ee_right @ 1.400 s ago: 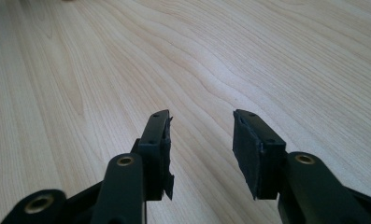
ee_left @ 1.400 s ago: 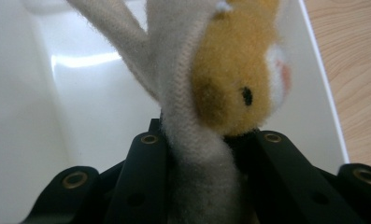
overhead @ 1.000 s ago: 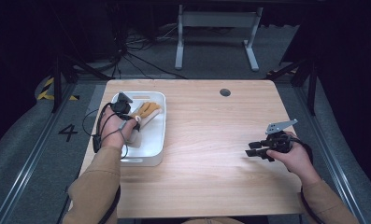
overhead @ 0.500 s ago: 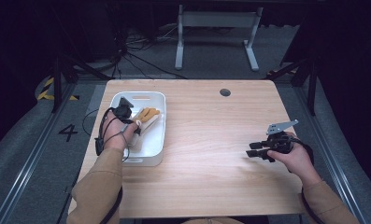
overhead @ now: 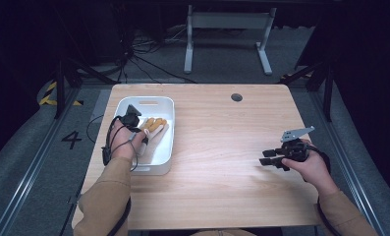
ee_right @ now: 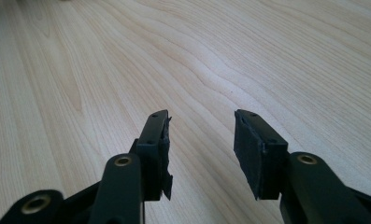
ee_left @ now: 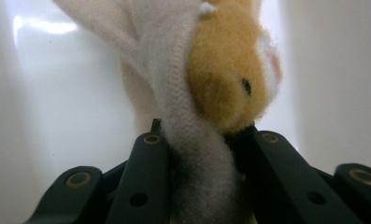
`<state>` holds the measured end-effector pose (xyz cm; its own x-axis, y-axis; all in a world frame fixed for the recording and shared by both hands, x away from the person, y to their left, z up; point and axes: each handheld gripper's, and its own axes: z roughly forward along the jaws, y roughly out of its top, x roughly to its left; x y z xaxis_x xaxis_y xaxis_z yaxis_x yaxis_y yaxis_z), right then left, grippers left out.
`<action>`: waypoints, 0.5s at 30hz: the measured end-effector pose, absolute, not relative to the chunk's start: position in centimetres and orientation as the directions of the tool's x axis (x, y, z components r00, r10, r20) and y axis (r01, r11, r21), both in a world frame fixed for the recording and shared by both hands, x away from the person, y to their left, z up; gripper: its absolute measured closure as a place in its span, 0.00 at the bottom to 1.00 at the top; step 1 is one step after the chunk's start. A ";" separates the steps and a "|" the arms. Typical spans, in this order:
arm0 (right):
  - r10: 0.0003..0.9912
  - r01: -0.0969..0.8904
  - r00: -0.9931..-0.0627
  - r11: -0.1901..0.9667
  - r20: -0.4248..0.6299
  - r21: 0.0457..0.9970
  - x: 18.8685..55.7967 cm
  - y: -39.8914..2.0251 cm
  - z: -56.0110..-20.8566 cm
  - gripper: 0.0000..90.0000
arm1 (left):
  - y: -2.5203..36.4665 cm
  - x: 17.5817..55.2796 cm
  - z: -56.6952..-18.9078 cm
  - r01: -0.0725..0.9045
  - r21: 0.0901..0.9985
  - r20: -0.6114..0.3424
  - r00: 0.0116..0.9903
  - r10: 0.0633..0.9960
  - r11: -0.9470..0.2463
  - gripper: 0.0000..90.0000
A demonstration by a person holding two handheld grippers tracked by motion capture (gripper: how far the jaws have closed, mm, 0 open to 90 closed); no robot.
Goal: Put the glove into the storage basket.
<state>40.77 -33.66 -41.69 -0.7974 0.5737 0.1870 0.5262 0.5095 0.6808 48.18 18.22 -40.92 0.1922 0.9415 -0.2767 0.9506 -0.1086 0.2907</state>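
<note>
Left gripper [ee_left: 199, 140] clamps plush toy [ee_left: 211, 79]; right gripper [ee_right: 202, 126] gapes over table [ee_right: 267, 56]

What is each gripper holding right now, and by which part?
The left gripper is shut on the plush toy, clamping a cream limb-like strip beside its orange head, inside the white bin. The right gripper is open, holding nothing.

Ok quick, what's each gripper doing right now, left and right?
Left gripper: shut on the plush toy, inside the white bin.
Right gripper: open, holding nothing, over the wooden table.
</note>
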 end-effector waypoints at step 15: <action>0.573 0.528 -0.797 0.505 0.193 0.683 40.7 -33.6 -41.7 0.61 | 17.5 48.2 -41.1 0.954 0.265 -0.247 0.207 0.947 -0.139 0.39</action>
